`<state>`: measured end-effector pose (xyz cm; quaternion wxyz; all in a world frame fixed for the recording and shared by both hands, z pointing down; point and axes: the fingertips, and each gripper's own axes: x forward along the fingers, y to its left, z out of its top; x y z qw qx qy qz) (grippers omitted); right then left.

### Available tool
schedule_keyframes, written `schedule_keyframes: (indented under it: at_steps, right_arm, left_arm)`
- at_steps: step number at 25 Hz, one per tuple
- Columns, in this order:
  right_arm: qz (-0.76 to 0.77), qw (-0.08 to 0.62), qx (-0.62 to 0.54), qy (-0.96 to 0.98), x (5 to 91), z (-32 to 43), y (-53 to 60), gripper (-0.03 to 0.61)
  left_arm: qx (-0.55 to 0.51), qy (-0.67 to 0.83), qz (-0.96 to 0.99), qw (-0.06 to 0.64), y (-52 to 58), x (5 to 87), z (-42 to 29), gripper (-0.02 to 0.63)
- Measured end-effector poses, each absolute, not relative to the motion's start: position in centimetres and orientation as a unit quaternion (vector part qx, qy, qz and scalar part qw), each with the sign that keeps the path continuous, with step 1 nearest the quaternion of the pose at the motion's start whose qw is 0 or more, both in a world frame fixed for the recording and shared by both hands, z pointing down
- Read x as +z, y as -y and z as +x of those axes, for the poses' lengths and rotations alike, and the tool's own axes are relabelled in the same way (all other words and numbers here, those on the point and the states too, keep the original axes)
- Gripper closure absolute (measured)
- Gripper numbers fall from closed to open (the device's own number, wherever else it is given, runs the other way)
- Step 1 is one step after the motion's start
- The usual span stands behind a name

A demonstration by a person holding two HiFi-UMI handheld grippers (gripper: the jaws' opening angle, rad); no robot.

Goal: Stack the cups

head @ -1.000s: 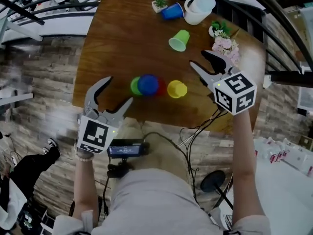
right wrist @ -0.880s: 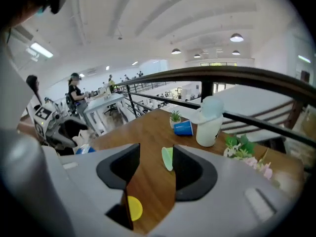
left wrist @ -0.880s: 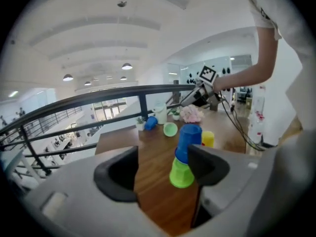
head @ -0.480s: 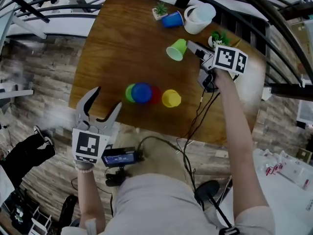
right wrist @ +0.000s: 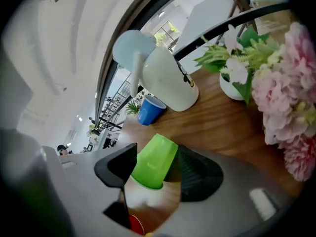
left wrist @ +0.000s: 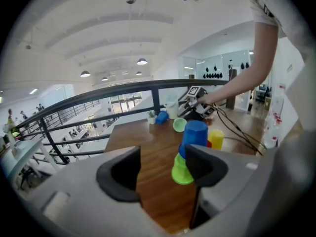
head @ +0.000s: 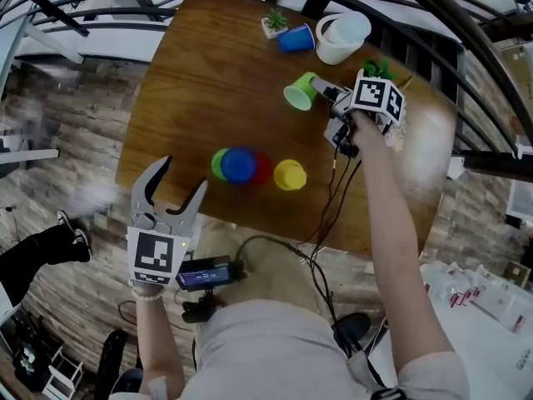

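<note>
A light green cup (head: 301, 91) lies on its side at the back of the wooden table (head: 200, 98). My right gripper (head: 321, 98) is down at it and open, one jaw on each side of the green cup (right wrist: 153, 161). Its jaws have just been opening. Mid-table, an upturned blue cup (head: 239, 164) sits above a green cup (head: 216, 163) and a red cup (head: 263, 170), with a yellow cup (head: 290, 174) beside them. My left gripper (head: 171, 194) hovers at the front edge. It is open with nothing between its jaws, which have just been closing a little.
At the back stand another blue cup (head: 296, 37) on its side, a white pitcher (head: 340, 30), a small potted plant (head: 273, 21) and pink flowers (right wrist: 291, 93) close to my right gripper. Cables (head: 333, 198) trail over the table's front right. A black railing runs behind.
My right gripper went from the table's front right to the back, sank and rolled, and its jaws now flank the lying green cup. The left gripper stayed near the front edge.
</note>
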<state>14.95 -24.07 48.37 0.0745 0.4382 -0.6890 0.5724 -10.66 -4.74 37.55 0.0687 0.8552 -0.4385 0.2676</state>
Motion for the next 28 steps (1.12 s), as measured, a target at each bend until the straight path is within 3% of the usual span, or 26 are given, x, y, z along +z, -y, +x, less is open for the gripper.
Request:
schedule_keyframes:
  at_steps: [11, 24, 28]
  right_arm:
    - [0.402, 0.142, 0.571, 0.702, 49.9, 11.6, 26.4, 0.334]
    - [0.341, 0.309, 0.489, 0.741, 50.3, 6.7, 26.7, 0.335]
    - [0.343, 0.329, 0.454, 0.753, 50.0, 6.6, 26.6, 0.344]
  left_arm:
    - [0.274, 0.449, 0.848, 0.070, 5.2, 38.4, -10.9, 0.337]
    - [0.286, 0.447, 0.844, 0.071, 4.5, 38.9, -12.0, 0.337]
    - [0.286, 0.443, 0.847, 0.071, 4.5, 38.9, -12.3, 0.337]
